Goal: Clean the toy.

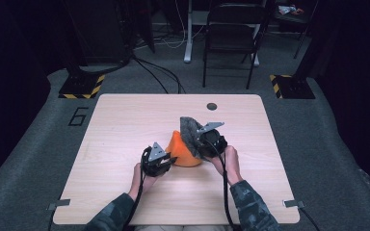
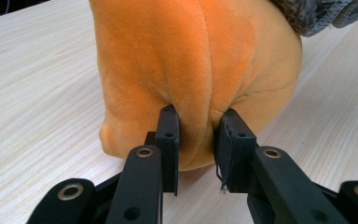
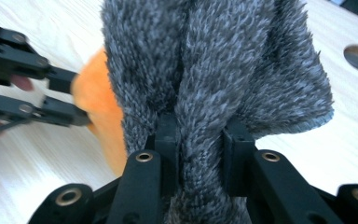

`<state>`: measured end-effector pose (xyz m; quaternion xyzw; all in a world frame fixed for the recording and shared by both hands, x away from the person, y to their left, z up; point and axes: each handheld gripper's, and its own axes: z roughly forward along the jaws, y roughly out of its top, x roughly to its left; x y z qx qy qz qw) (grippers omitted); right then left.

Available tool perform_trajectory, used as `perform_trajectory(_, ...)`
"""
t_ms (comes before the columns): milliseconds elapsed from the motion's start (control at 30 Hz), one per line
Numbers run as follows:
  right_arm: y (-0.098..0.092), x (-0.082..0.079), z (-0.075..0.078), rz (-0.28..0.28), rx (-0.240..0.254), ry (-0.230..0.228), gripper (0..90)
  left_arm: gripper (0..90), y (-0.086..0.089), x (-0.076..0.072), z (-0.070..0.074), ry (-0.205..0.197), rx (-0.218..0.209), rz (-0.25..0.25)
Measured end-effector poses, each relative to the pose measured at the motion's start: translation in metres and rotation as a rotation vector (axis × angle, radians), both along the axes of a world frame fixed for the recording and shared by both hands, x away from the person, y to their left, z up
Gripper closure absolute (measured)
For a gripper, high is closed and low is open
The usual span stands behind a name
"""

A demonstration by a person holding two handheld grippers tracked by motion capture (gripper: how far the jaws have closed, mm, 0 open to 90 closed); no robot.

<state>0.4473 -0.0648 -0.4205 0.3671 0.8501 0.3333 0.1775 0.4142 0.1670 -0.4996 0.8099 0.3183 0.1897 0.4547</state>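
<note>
Basically, my left gripper point(image 2: 196, 140) had its jaws clamped on a fold of the orange plush point(image 2: 191, 60), near its lower edge where it sat on the wooden table point(image 1: 125, 130). My right gripper point(image 3: 200, 140) pinched a bunch of the grey fuzzy cloth point(image 3: 214, 60), held up off the table. Cloth draped against the plush's far side; grommet hole point(image 1: 212, 106) lay beyond both.

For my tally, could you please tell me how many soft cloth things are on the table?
2. An orange plush piece sits at the table's middle, pinched by the left gripper. A grey fuzzy cloth rises beside it, clamped by the right gripper. More could hide behind them.
</note>
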Motion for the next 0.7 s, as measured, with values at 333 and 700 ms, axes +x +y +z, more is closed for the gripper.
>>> perform_trajectory(333, -0.019, 0.011, -0.016, -0.070, -0.021, 0.062, 72.2, 72.4, 0.001, 0.000, 0.000, 0.003, -0.006, -0.005)
perform_trajectory(700, -0.036, 0.026, -0.042, -0.127, -0.058, 0.157, 72.2, 72.4, 0.001, 0.001, -0.001, 0.007, -0.010, -0.004)
